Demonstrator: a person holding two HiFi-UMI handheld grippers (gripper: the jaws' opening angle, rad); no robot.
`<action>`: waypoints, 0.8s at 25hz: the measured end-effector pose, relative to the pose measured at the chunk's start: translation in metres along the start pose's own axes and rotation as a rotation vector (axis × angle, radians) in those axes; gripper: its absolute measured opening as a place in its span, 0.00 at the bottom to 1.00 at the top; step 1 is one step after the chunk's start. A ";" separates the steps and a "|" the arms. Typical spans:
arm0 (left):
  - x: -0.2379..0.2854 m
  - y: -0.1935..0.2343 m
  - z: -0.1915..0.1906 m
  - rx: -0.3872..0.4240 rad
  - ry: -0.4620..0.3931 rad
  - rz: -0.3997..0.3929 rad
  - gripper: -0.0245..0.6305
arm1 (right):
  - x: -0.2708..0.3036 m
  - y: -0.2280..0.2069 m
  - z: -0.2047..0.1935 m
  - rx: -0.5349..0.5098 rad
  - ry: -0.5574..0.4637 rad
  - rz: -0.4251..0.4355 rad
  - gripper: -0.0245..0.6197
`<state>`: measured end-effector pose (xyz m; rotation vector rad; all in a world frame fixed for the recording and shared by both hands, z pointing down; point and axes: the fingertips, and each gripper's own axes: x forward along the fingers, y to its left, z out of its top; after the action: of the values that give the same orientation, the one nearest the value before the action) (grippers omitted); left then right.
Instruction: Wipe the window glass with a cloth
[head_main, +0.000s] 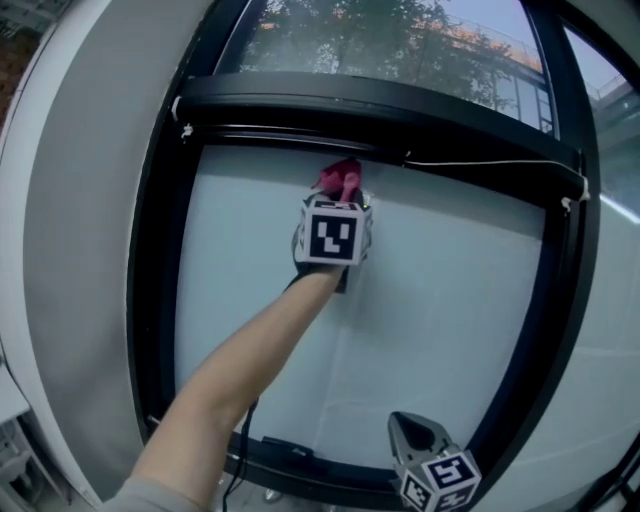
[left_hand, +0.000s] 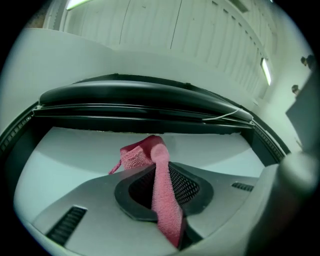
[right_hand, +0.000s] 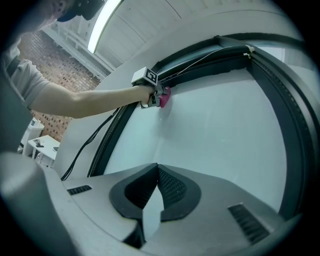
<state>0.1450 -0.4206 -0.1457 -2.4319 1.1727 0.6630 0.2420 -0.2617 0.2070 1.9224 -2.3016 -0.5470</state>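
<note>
Now the pink terry cloth (head_main: 340, 178) sits upper centre in the head view, clamped tight in the left tongs (head_main: 338, 205) and seemingly pressed to the pale window glass (head_main: 450, 300) just under the black frame bar (head_main: 380, 105). This looks like the wiping step; the next move calls for a sweep down or across. The right tongs (head_main: 418, 437), at lower right, are closed and empty.

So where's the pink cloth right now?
Head view, upper centre: the pink cloth is clamped in the left gripper, up near the top of the glass just below the black frame bar.
</note>
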 end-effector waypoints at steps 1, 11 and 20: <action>0.002 -0.013 0.000 0.000 -0.001 -0.016 0.14 | -0.005 -0.004 -0.001 0.000 -0.001 -0.007 0.04; 0.026 -0.163 -0.003 -0.052 -0.007 -0.230 0.14 | -0.060 -0.045 -0.012 0.003 0.016 -0.104 0.04; 0.049 -0.309 -0.001 -0.130 -0.047 -0.431 0.14 | -0.117 -0.098 -0.036 0.012 0.072 -0.215 0.04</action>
<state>0.4191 -0.2698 -0.1363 -2.6383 0.5686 0.6705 0.3678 -0.1699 0.2266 2.1720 -2.0745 -0.4753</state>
